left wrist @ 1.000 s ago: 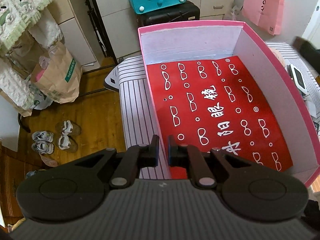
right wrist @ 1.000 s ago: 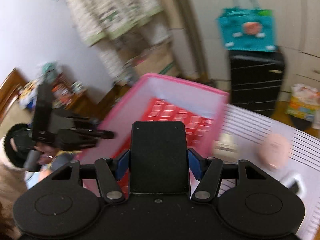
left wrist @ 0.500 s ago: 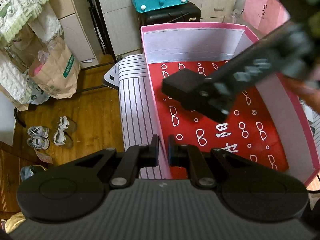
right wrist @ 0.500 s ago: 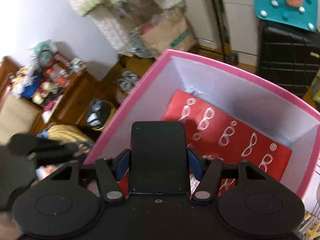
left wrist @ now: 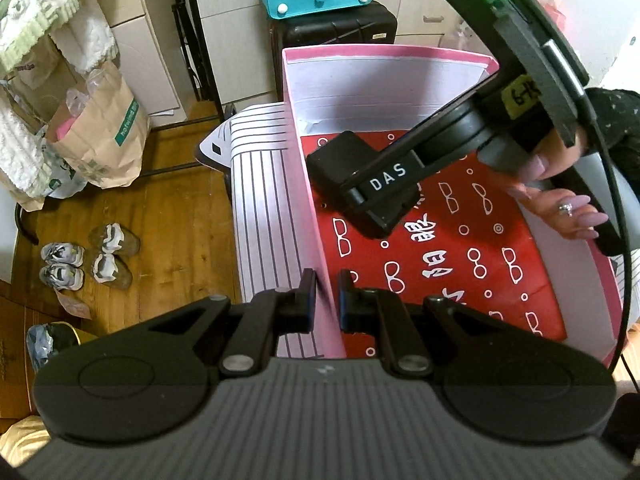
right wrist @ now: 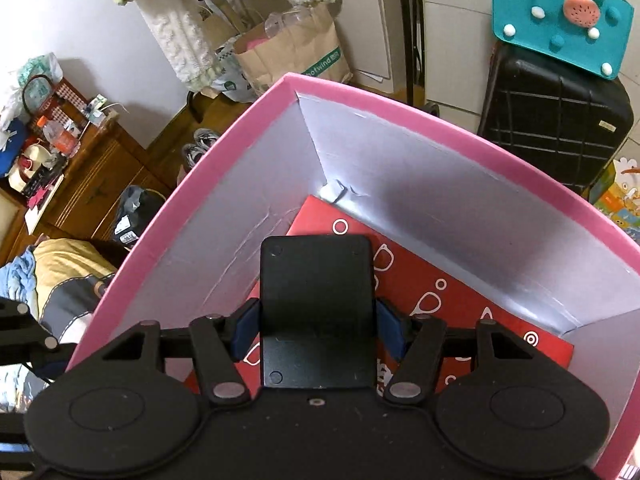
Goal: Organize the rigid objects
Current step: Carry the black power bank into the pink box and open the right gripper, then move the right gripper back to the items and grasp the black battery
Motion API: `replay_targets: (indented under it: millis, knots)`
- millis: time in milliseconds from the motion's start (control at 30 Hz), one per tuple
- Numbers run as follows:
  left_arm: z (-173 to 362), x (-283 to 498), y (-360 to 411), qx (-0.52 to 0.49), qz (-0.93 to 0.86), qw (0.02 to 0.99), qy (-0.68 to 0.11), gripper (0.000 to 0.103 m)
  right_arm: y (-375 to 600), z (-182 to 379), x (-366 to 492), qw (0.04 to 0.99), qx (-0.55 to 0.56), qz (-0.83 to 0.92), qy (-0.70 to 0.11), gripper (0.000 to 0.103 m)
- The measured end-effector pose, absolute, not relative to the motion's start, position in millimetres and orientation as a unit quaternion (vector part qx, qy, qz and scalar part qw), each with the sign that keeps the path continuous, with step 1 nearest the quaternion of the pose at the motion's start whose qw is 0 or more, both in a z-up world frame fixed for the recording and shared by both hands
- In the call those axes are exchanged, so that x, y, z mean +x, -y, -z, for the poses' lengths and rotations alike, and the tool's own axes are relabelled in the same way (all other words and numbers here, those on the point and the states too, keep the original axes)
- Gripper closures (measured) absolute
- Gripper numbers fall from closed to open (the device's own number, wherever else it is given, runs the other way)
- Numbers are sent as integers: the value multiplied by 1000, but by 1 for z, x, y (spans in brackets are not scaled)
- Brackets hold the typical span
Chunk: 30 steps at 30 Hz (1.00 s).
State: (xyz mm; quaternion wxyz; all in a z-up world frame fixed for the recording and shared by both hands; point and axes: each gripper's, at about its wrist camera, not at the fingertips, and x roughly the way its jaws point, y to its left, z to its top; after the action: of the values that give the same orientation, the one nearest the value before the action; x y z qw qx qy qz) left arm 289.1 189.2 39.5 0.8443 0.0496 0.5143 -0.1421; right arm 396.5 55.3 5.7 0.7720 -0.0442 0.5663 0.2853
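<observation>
Closest to you, your left gripper (left wrist: 325, 294) has its fingers pressed onto the near left wall of the pink box (left wrist: 304, 184), one finger outside and one inside, pinching the cardboard between them. The box sits on a striped tabletop (left wrist: 264, 200), and a red sheet (left wrist: 460, 256) printed with white spectacles and characters covers its floor.

Further in, your right gripper (right wrist: 316, 326) clamps a flat black case (right wrist: 316, 308) by its two long sides, the blue pads (right wrist: 245, 326) tight against it. In the left wrist view the same black case (left wrist: 340, 160) hangs low over the far left part of the red sheet, close to the left wall and near the back corner. Whether it already touches the sheet is hard to judge from either view; it looks just above it. Your right hand (left wrist: 560, 184) grips the handle over the right side of the box.

Beyond the box a black suitcase (right wrist: 556, 120) stands with a teal bag (right wrist: 560, 20) on top. To the left, on the wooden floor, a brown paper bag (left wrist: 100, 136) stands near two pairs of shoes (left wrist: 88, 256).
</observation>
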Motion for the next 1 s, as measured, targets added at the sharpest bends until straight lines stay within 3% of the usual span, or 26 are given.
replay_targets:
  millis: [167,433,633,1000]
  knots:
    - [-40,289,-189,46,137,846,-514,93,-51,-12,394,774,-26,-290,-563,33]
    - [-40,288,-187,51,136,843,-517,93,6,-89,354,811,3,-312,-494,31]
    - [-41,290,-187,45,130,841,-523,93,62,-116,304,833,9,-304,-463,31]
    - [-42,282,-193,6,116,859,-498,94,166,-78,223,852,31,-217,-476,30]
